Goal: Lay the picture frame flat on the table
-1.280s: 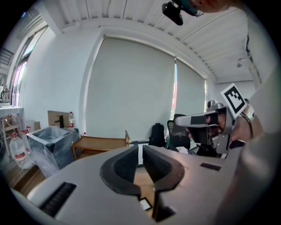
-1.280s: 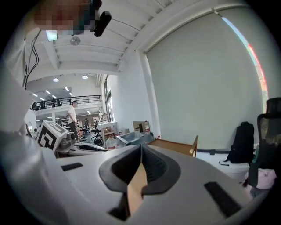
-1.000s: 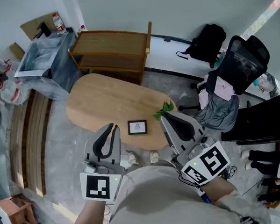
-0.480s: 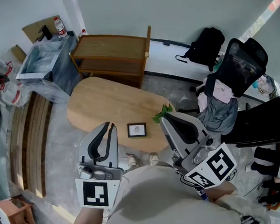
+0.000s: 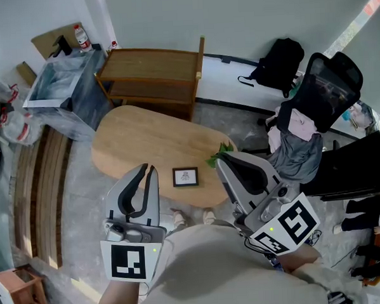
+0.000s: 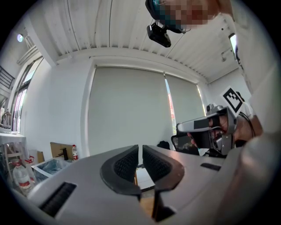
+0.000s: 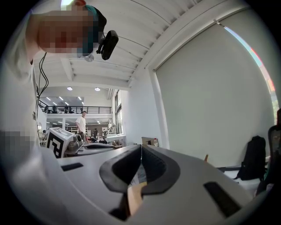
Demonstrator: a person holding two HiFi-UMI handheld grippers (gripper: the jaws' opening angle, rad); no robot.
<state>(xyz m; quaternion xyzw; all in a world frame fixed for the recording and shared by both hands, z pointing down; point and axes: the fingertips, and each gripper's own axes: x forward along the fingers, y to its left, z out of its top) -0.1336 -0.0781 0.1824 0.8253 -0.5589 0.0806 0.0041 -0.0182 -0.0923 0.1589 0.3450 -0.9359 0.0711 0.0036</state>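
Note:
A small dark picture frame [image 5: 185,176] rests on the oval wooden table [image 5: 138,141] near its front edge, its picture side facing the head camera; whether it lies fully flat I cannot tell. My left gripper [image 5: 149,170] hovers left of the frame, off the table's front edge, jaws shut and empty. My right gripper [image 5: 220,160] is held to the frame's right, also shut on nothing. In the left gripper view the shut jaws [image 6: 140,151] point up at the wall, with the right gripper [image 6: 210,130] beside them. The right gripper view shows shut jaws [image 7: 140,150] too.
A green leafy sprig [image 5: 220,151] lies on the table's right end. Behind the table stands a wooden shelf unit [image 5: 154,70]. A grey bin [image 5: 66,85] is at the back left, an office chair with clothes [image 5: 314,103] and a black backpack [image 5: 280,57] at the right.
Both grippers have drawn back a little toward my body and lower in the head view. The frame has not moved.

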